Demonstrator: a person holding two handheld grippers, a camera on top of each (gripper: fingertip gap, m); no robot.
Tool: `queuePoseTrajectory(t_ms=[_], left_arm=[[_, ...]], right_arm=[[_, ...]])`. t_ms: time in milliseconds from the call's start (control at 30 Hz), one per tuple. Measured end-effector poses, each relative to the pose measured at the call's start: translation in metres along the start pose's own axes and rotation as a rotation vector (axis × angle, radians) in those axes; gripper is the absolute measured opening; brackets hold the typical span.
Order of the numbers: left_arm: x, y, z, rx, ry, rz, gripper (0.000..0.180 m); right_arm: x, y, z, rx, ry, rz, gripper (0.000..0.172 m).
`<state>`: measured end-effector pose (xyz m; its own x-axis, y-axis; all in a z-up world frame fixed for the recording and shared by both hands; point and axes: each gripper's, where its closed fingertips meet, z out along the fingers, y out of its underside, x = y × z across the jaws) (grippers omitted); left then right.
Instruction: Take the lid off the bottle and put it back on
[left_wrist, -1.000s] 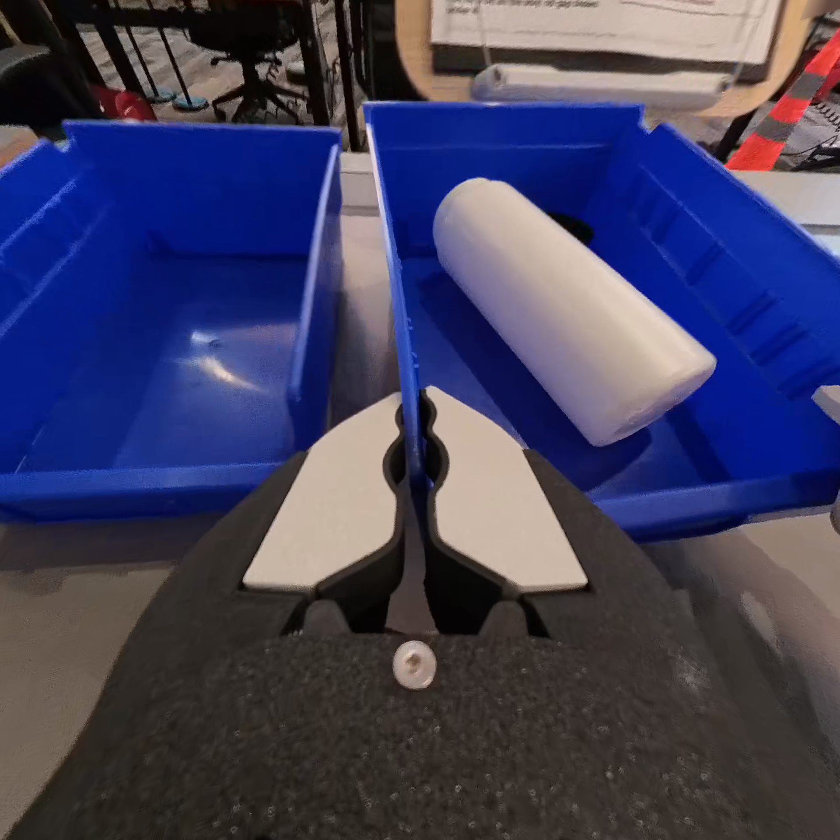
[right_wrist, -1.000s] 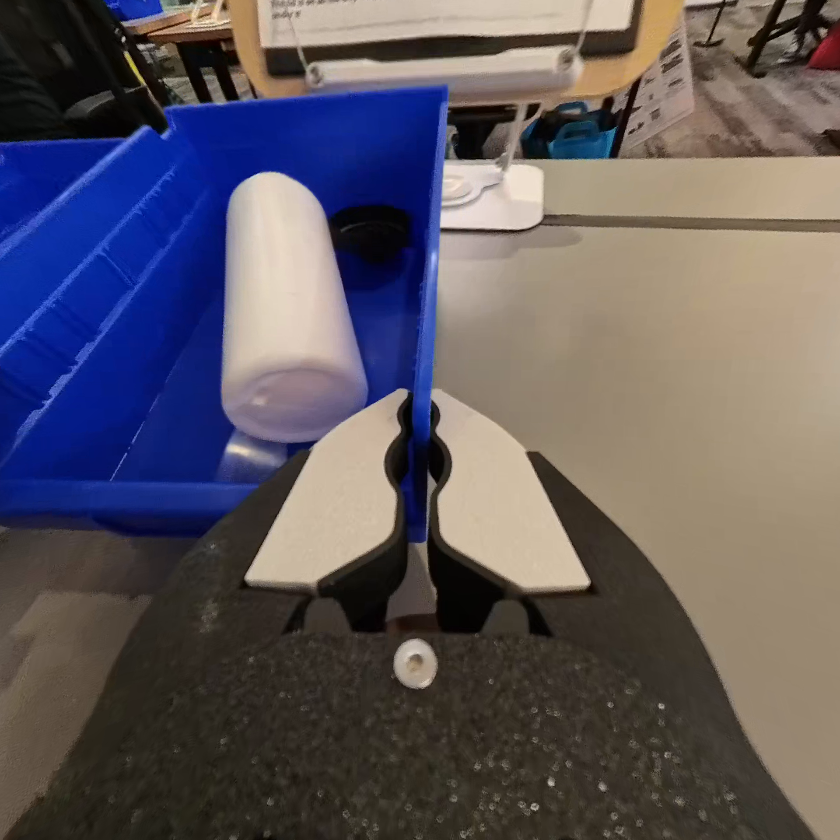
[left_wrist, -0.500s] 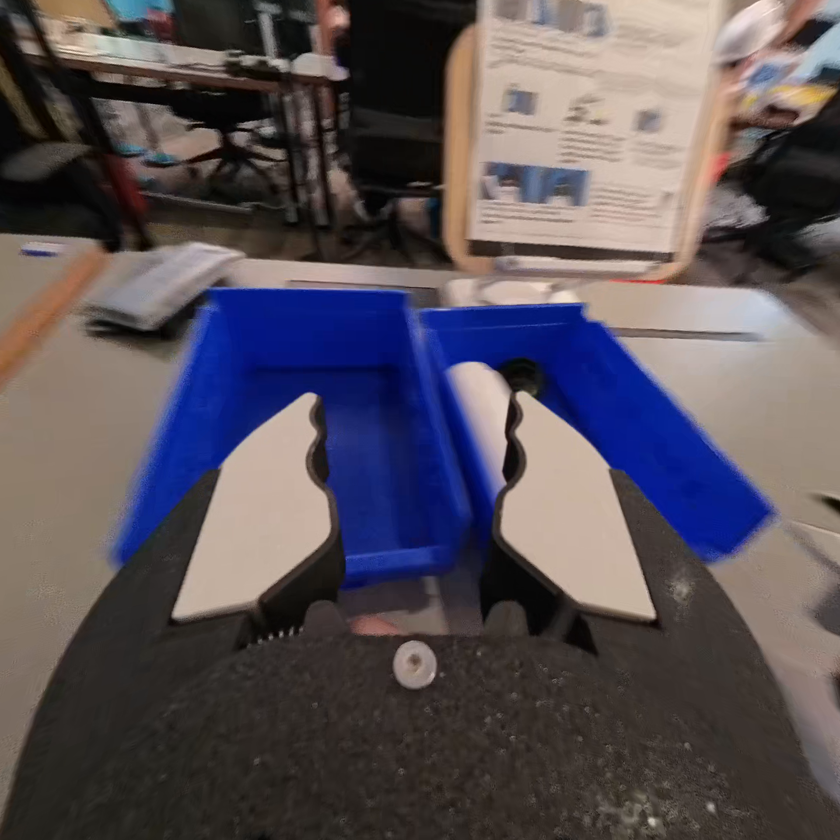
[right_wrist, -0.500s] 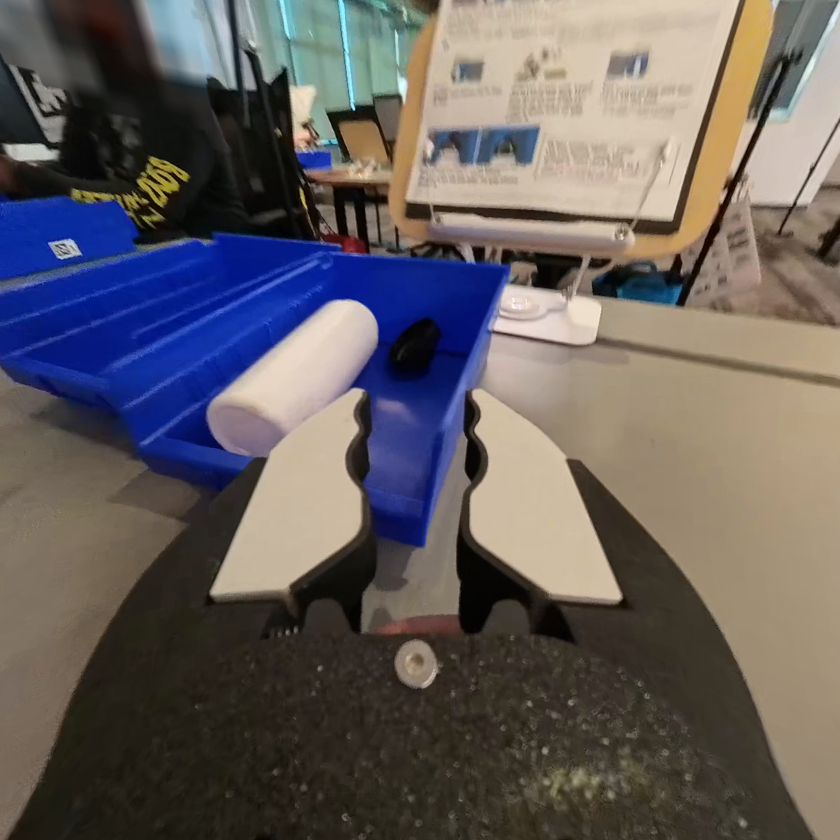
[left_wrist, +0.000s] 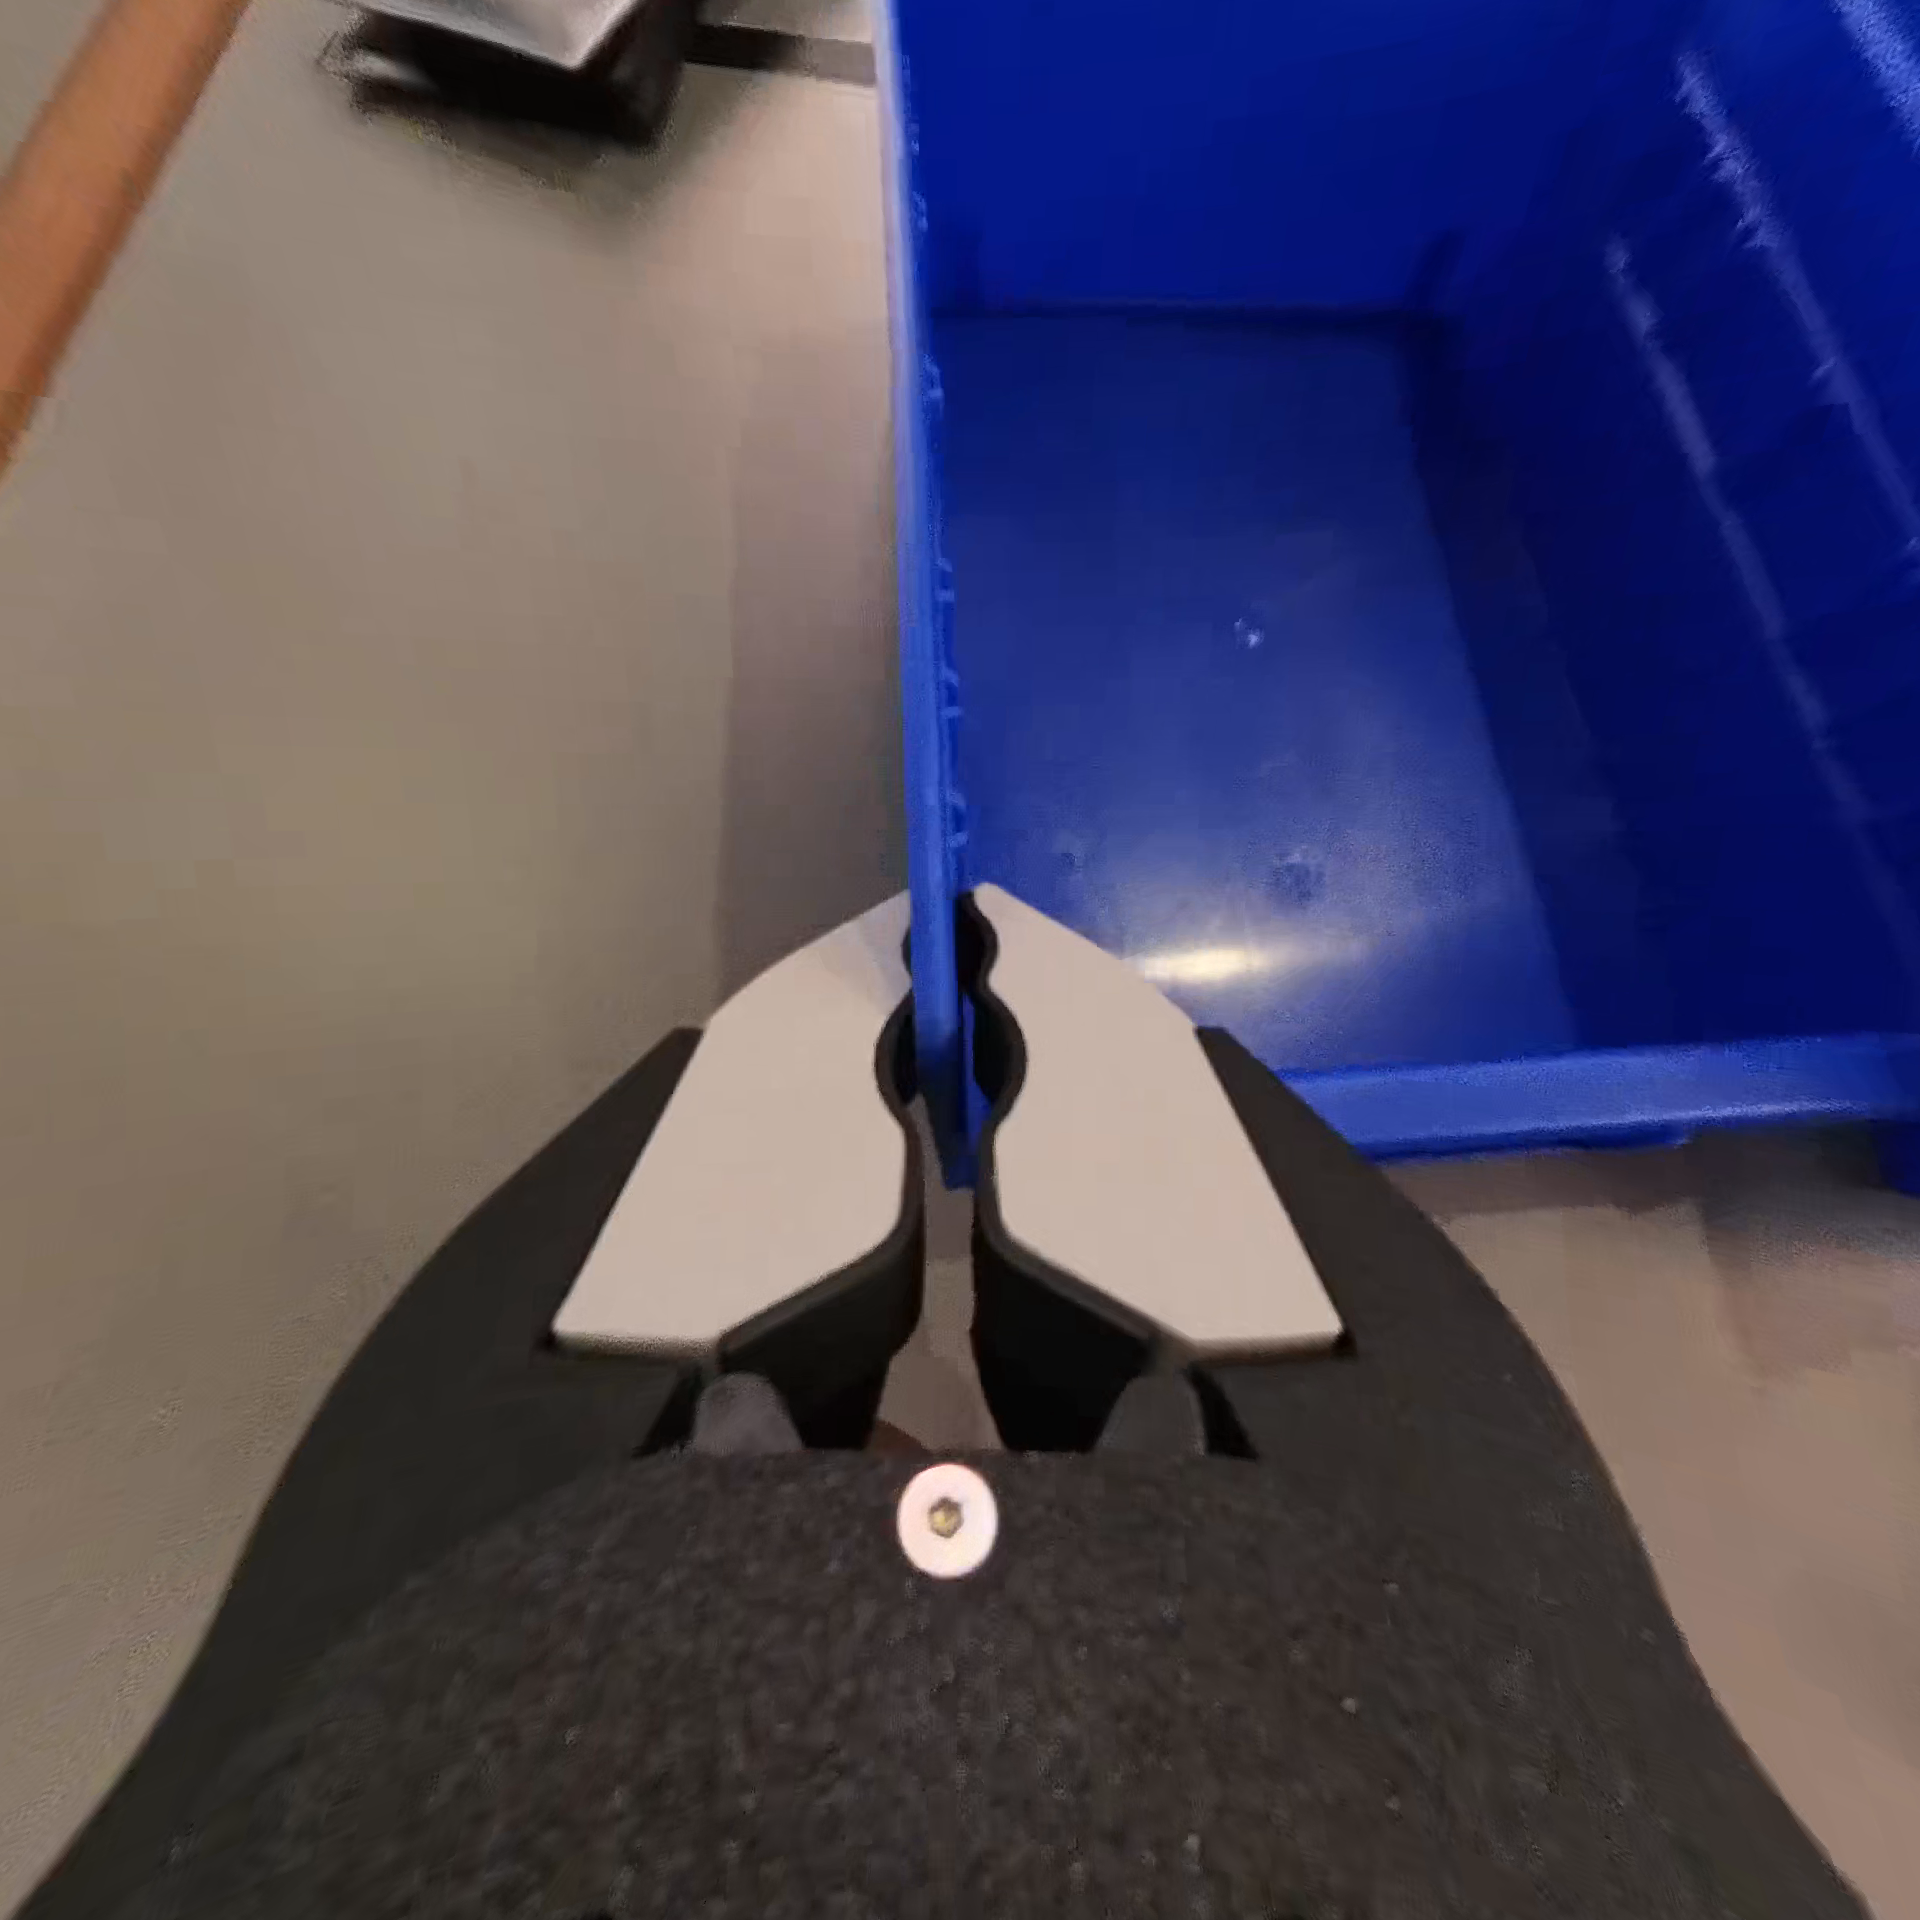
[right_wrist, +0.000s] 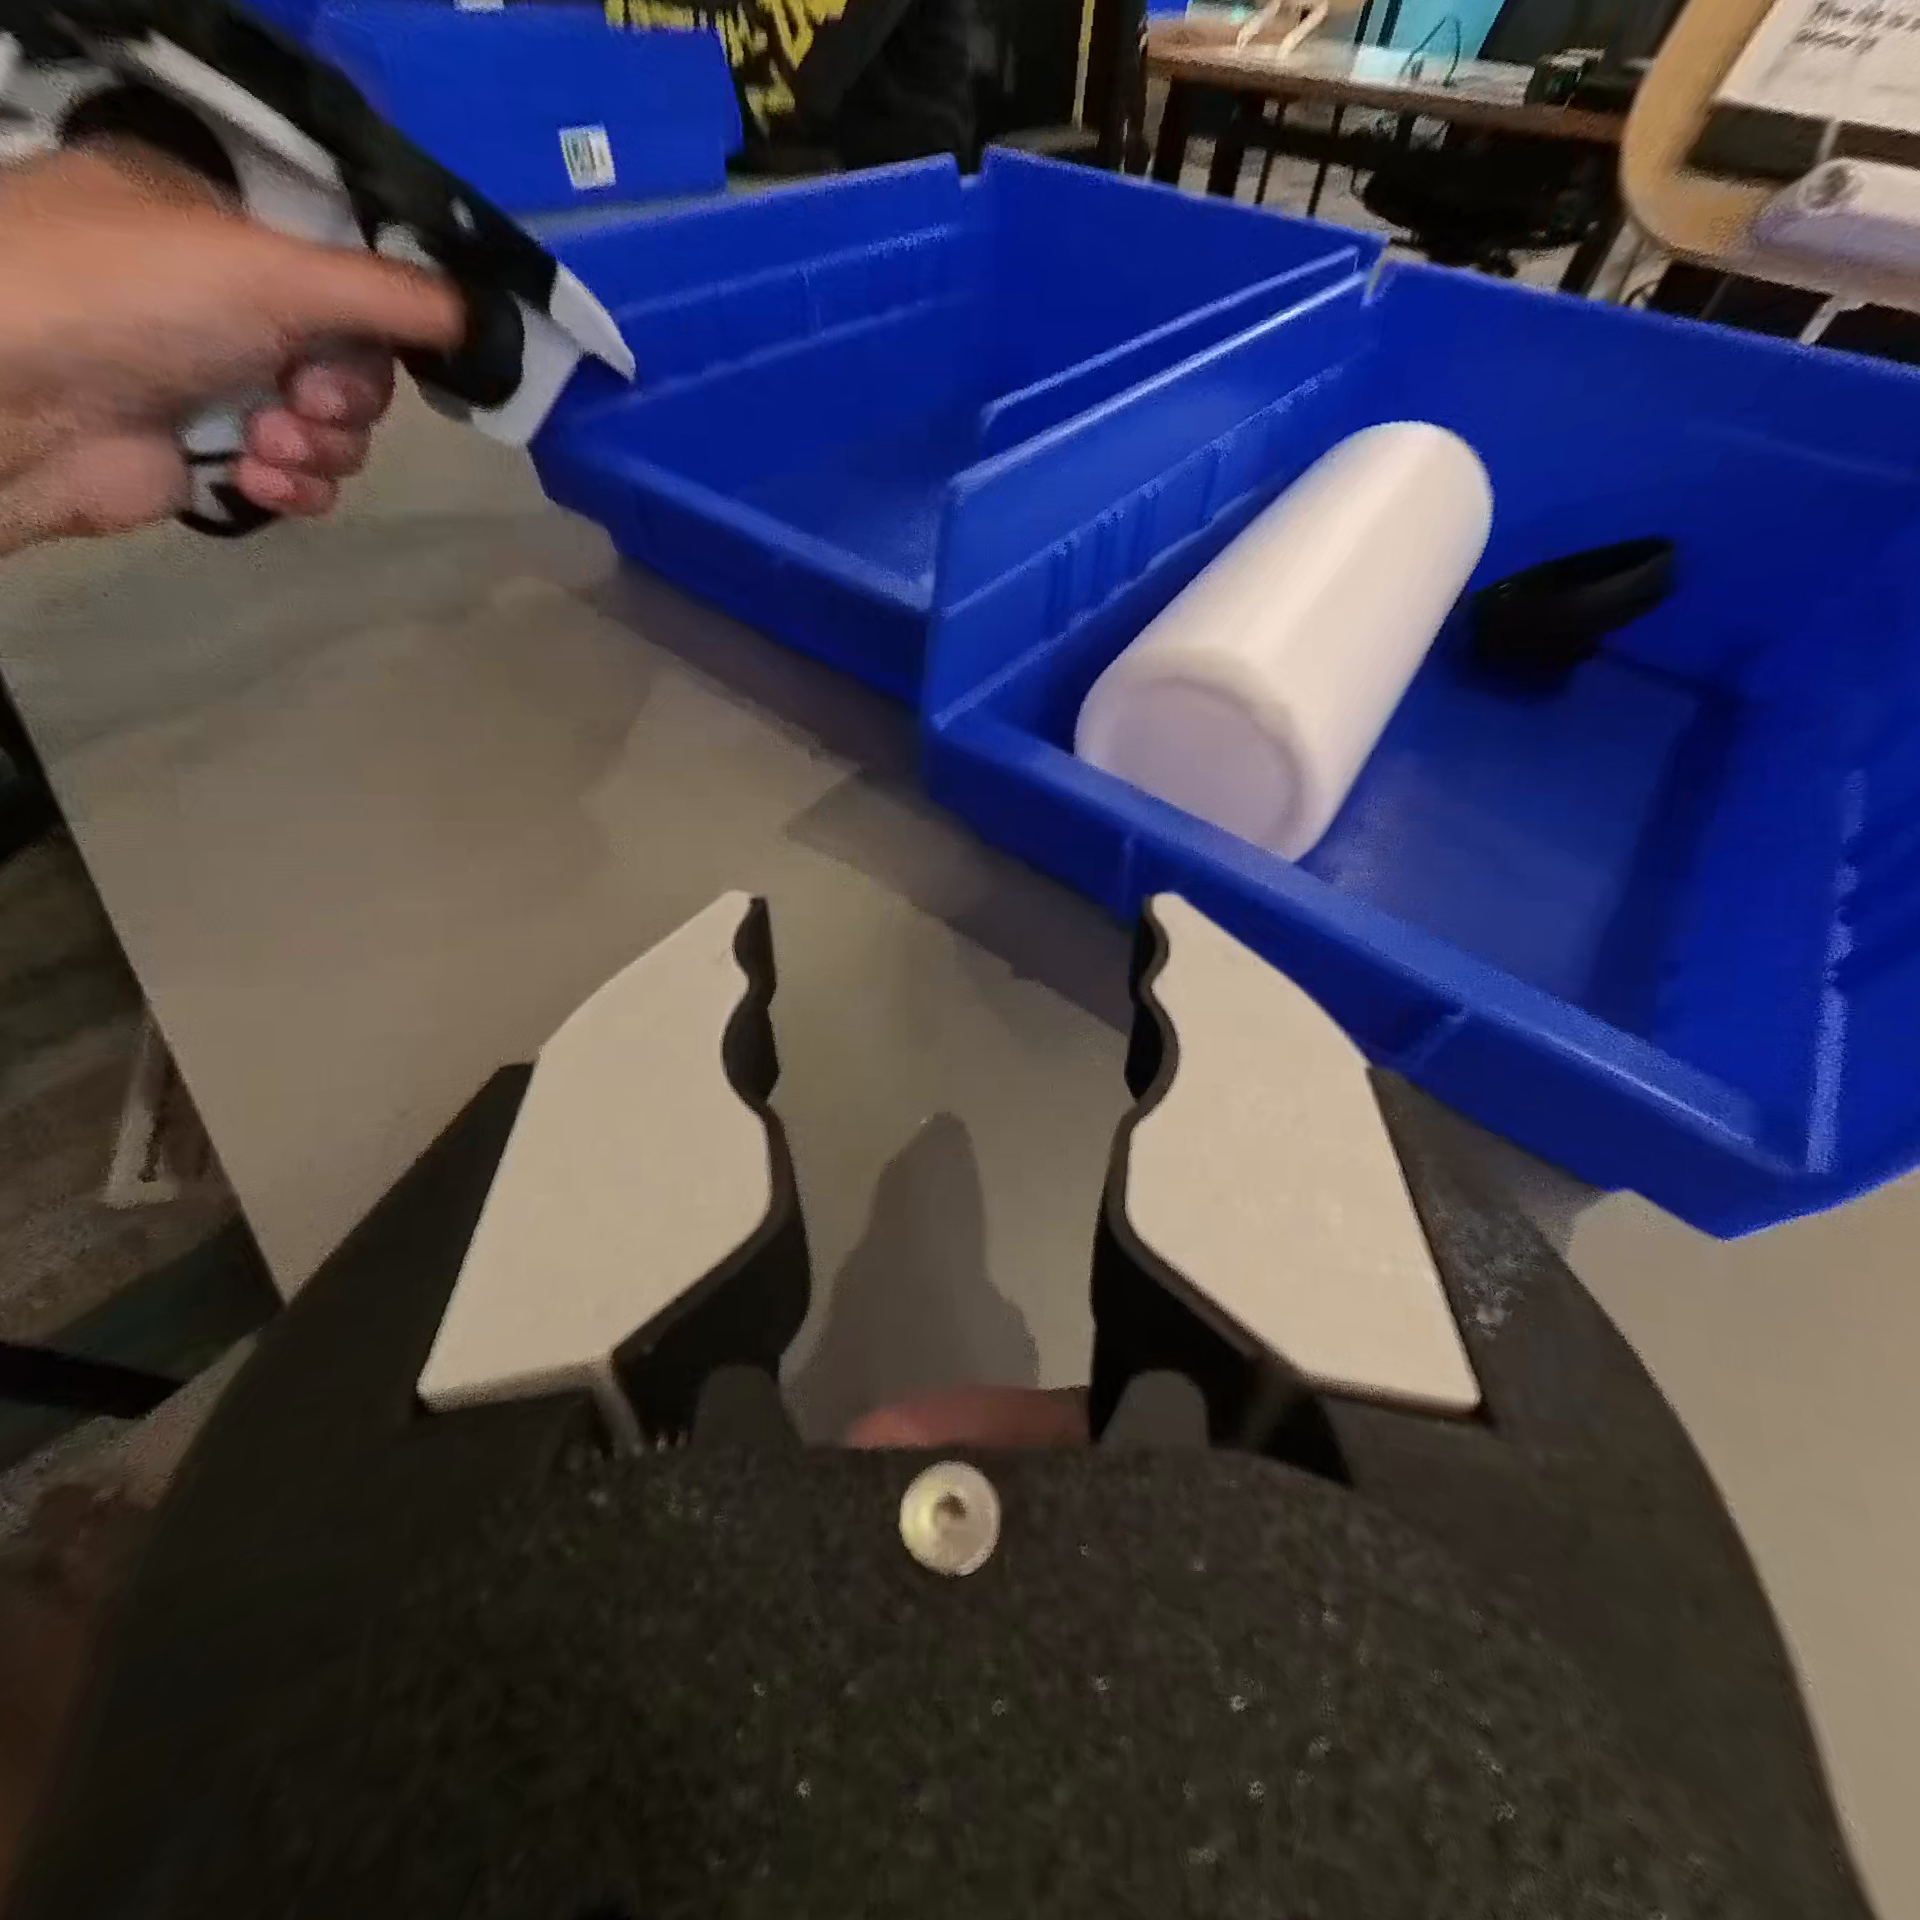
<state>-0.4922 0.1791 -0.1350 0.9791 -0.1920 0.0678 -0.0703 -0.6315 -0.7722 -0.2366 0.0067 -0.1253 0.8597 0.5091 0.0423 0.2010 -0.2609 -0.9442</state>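
In the right wrist view a white bottle (right_wrist: 1288, 623) lies on its side in the right blue bin (right_wrist: 1299, 914). A black lid (right_wrist: 1574, 597) lies by the bottle's far end. My right gripper (right_wrist: 951, 914) is open and empty over the grey table, in front of that bin's near left corner. My left gripper (left_wrist: 940, 914) is shut on the left wall (left_wrist: 925, 623) of the empty left blue bin. It also shows in the right wrist view (right_wrist: 540, 343), held by a hand at that bin's (right_wrist: 769, 281) near left corner.
A grey table (right_wrist: 416, 727) lies left of the bins. A wooden stand with a sheet (right_wrist: 1766, 125) and a person in dark clothing (right_wrist: 831, 62) are behind. Another blue bin (right_wrist: 540, 94) is farther back. A dark object (left_wrist: 499, 52) lies on the table at the far left.
Both grippers were shut on the side walls of the bottle's bin, then opened and pulled back. The left gripper has shut on the empty bin's left wall; the right has opened wider and stays empty.
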Motion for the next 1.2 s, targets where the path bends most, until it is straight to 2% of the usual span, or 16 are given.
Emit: queuePoseTrajectory(t_ms=[133, 300, 433, 500, 567, 600, 733, 867, 967, 1067, 1200], left_arm=[[0.003, 0.029, -0.035, 0.033, -0.049, -0.013, 0.003], [0.0, 0.075, -0.091, 0.089, -0.113, -0.069, 0.003], [0.003, 0.101, -0.124, 0.118, -0.153, -0.11, 0.003], [0.008, 0.111, -0.135, 0.14, -0.164, -0.122, 0.003], [0.012, 0.117, -0.144, 0.164, -0.179, -0.122, 0.003], [0.013, 0.12, -0.147, 0.171, -0.197, -0.119, 0.004], [0.024, 0.125, -0.156, 0.189, -0.218, -0.103, 0.004], [0.036, 0.114, -0.173, 0.239, -0.176, -0.122, 0.004], [0.052, 0.087, -0.192, 0.337, -0.161, -0.098, 0.004], [0.077, 0.038, -0.215, 0.455, -0.152, -0.04, 0.004], [0.14, -0.039, -0.23, 0.588, -0.082, 0.077, 0.004]], right_arm=[[-0.008, 0.003, 0.011, -0.056, 0.066, -0.093, 0.081], [-0.037, -0.007, 0.031, -0.06, -0.003, -0.008, 0.088], [-0.068, -0.017, 0.046, -0.045, -0.034, 0.004, 0.087], [-0.077, -0.016, 0.053, -0.059, -0.015, 0.018, 0.073], [-0.076, -0.01, 0.058, -0.099, 0.049, 0.051, 0.026], [-0.076, -0.01, 0.057, -0.099, 0.058, 0.085, 0.013], [-0.067, -0.015, 0.05, -0.075, 0.119, 0.079, 0.004], [-0.063, -0.042, 0.034, 0.005, 0.102, 0.039, 0.004], [-0.053, -0.079, 0.013, 0.125, 0.133, -0.041, 0.004], [-0.032, -0.118, -0.015, 0.242, 0.188, -0.052, 0.004], [0.026, -0.168, -0.065, 0.394, 0.317, -0.035, 0.004]])
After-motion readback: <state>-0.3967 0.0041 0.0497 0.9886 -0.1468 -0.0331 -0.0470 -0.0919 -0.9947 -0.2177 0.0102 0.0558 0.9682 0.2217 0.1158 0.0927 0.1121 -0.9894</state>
